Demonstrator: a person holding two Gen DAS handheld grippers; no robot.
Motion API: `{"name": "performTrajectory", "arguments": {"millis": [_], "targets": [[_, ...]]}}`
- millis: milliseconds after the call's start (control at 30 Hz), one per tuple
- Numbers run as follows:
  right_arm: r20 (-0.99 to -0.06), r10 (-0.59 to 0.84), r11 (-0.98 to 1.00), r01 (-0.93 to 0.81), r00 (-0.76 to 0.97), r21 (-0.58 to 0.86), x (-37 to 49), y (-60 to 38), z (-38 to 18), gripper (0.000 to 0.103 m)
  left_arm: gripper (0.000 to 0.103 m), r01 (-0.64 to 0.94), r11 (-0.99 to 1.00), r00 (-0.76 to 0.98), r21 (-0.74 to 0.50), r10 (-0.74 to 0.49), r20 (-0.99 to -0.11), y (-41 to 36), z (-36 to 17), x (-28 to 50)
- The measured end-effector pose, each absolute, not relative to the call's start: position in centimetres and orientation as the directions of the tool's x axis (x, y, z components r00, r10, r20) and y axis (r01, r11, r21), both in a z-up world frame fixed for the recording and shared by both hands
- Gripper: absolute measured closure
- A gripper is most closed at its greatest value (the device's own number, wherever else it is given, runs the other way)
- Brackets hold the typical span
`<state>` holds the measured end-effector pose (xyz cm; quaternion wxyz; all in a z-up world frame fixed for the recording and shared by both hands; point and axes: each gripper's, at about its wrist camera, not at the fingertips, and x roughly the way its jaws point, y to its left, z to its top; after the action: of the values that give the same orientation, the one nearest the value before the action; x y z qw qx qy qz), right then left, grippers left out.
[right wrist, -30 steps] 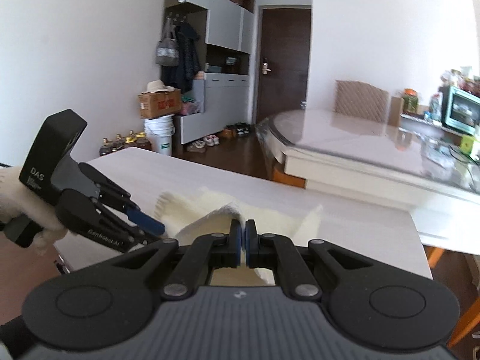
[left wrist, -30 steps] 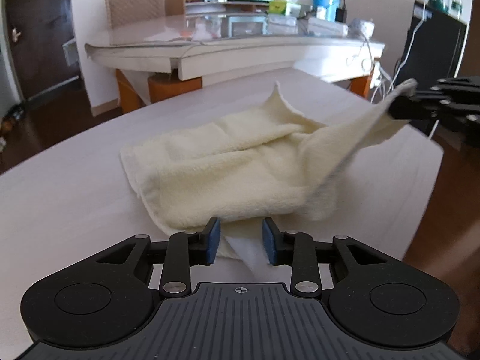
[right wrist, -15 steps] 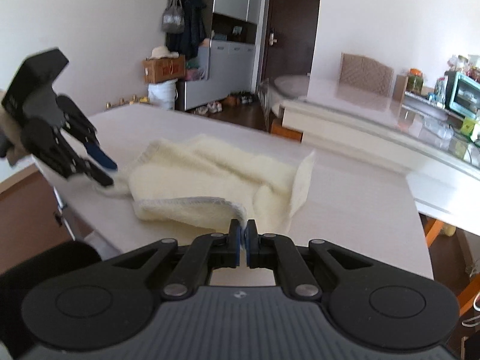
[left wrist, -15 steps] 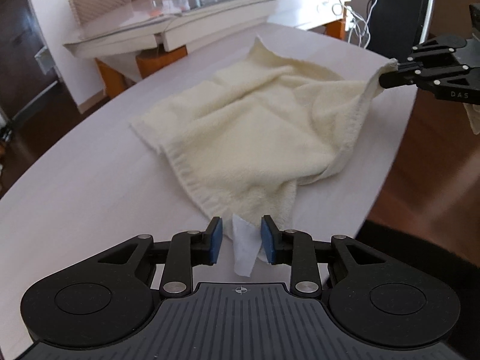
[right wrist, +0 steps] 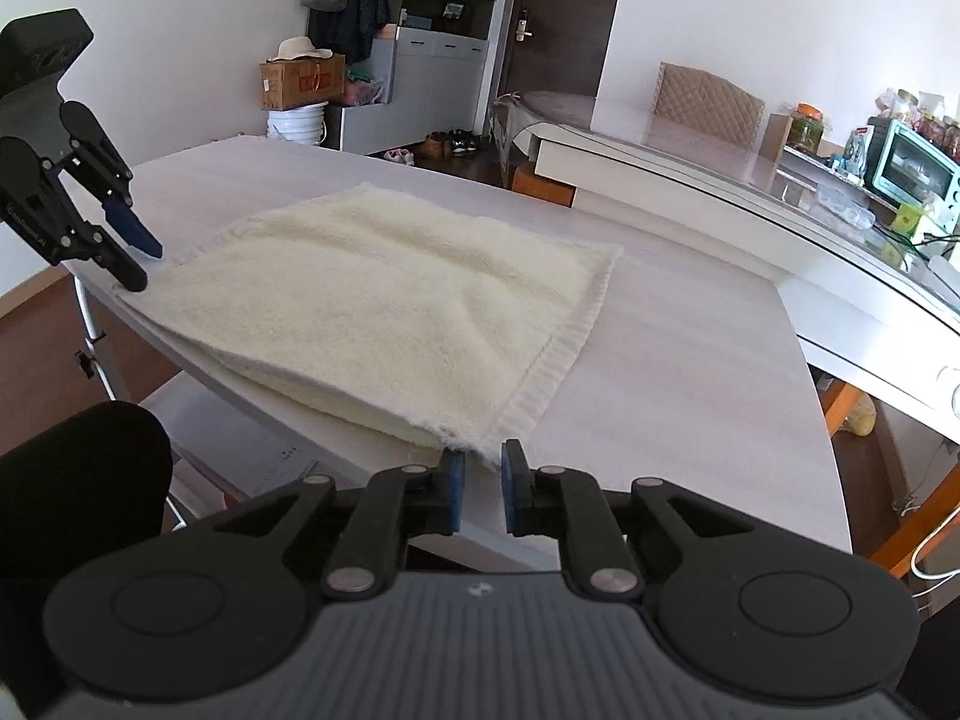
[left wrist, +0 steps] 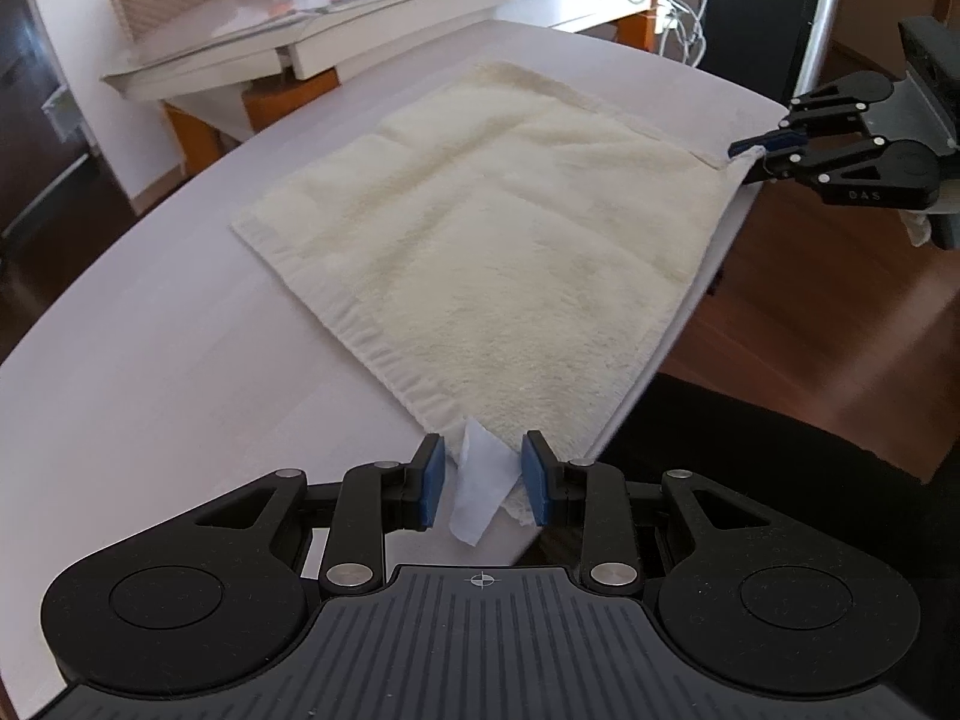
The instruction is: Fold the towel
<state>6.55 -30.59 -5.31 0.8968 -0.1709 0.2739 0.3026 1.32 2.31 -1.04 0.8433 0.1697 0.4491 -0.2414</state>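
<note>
A cream, fluffy terry towel [left wrist: 498,228] lies spread flat across the middle of the pale, smooth, round-edged tabletop [left wrist: 150,372], its woven hem band running along the lower left side in the left wrist view. Its surface is nubbly and soft, with shallow creases near the middle.

At the bottom centre of that view the left gripper [left wrist: 483,483], black with blue rubber pads, stands with its jaws apart. The towel's near corner and its thin white fabric label [left wrist: 480,489] sit between the pads, but the pads do not press on them.

At the right edge of the same view the right gripper [left wrist: 747,149] meets the towel's far right corner at the table's rim. In the right wrist view, at the bottom centre, the right gripper [right wrist: 482,495] has its jaws slightly parted, having just been opening; the frayed towel corner lies at the mouth of the gap, not pinched.

A glass-topped white dining table [right wrist: 750,180] stretches across the right of the right wrist view, with a mint green toaster oven [right wrist: 915,165] and a quilted beige chair back [right wrist: 708,102] beyond it.
</note>
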Motion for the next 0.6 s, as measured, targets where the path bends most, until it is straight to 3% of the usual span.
{"name": "performTrajectory", "arguments": {"millis": [233,467,600], "targets": [[-0.561,0.459,0.757,-0.634,0.689,-0.158,5.2,-31.4,-5.5,0.083,0.063,0.517,0.853,0.524,0.070,-0.251,-0.814,2.6,-0.6,2.2],[-0.523,0.452,0.648,-0.668,0.723,-0.364,3.4,-29.6,-5.6,0.078,0.062,0.457,0.887,0.549,0.056,-0.232,-0.803,2.8,-1.0,2.2],[-0.529,0.445,0.583,-0.682,0.723,-0.441,3.2,-28.8,-5.8,0.081,0.062,0.394,0.918,0.561,0.044,-0.203,-0.803,3.4,-1.1,1.9]]}}
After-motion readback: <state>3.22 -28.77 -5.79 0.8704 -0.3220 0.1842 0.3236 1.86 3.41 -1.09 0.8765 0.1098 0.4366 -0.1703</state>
